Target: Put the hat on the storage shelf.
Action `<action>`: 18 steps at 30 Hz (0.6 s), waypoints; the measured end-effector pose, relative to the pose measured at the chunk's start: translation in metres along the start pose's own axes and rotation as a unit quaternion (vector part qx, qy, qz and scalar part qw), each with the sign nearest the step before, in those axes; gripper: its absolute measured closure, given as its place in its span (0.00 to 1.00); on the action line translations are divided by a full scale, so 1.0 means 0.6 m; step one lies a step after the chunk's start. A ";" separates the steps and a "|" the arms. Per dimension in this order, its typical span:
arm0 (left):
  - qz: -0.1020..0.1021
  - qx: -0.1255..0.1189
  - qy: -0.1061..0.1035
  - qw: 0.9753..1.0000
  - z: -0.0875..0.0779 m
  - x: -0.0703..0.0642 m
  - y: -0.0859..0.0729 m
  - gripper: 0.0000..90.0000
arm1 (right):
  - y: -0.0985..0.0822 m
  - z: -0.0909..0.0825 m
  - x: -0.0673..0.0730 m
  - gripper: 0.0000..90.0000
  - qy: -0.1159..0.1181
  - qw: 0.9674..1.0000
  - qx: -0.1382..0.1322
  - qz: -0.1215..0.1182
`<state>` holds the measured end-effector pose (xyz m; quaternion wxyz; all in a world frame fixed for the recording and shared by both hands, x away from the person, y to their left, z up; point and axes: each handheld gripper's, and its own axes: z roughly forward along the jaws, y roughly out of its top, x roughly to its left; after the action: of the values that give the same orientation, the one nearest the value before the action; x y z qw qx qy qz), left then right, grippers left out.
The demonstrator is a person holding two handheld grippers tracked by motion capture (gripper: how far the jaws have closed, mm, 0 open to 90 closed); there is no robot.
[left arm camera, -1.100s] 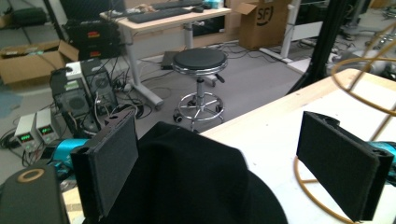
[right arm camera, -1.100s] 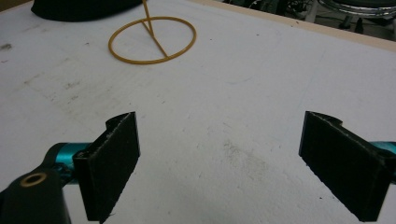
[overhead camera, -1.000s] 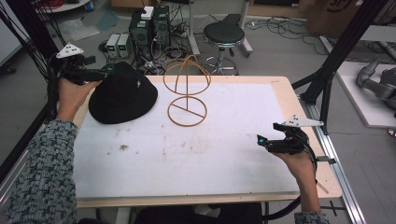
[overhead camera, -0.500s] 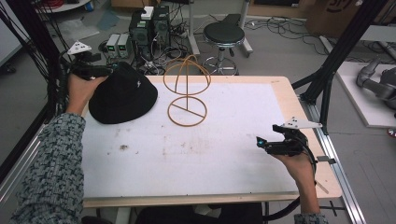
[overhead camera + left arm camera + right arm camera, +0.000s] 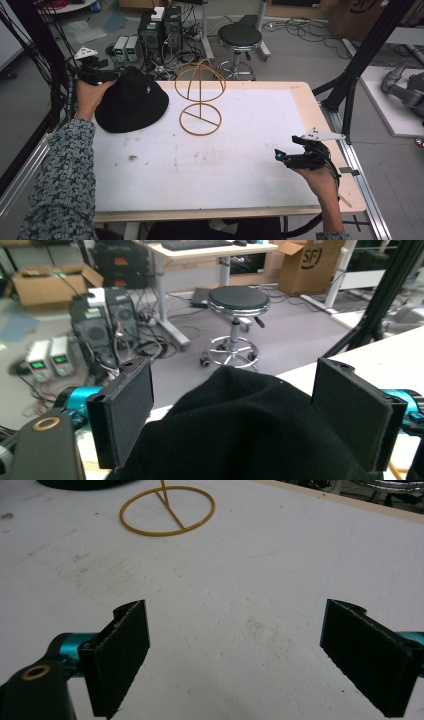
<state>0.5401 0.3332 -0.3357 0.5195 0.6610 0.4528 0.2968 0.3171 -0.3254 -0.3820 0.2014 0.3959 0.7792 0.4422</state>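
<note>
A: Setting?
B: Laboratory or electronics workshop. Black aluminium-profile frame [image 5: 360,65] around the white-topped wooden table [image 5: 300,95]; bench power supplies with lit displays [image 5: 47,360]; tangled floor cables [image 5: 165,62]; round black stool [image 5: 238,301]; cardboard boxes [image 5: 307,260], possibly stock.

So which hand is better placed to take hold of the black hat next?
Left. The left gripper has its open jaws either side of the black hat, and they have just been closing. The right gripper sits far across the table, open over bare surface.
</note>
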 end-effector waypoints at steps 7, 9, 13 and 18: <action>0.003 0.007 -0.007 1.000 0.014 -0.002 -0.008 0.21 | -0.001 0.000 0.001 0.14 -0.001 1.000 0.002 0.000; 0.000 0.008 -0.009 1.000 0.018 -0.003 -0.010 0.22 | -0.001 0.001 0.002 0.14 0.000 1.000 0.003 -0.001; 0.005 0.013 -0.018 1.000 0.019 -0.004 -0.012 0.33 | -0.001 0.002 0.003 0.14 0.001 1.000 0.005 -0.003; 0.013 0.030 -0.028 0.999 0.017 -0.003 -0.014 0.50 | 0.000 0.001 0.002 0.14 0.000 1.000 0.003 -0.001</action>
<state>0.5459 0.3277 -0.3468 0.5080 0.6901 0.4385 0.2710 0.3171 -0.3241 -0.3823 0.2007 0.3958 0.7808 0.4399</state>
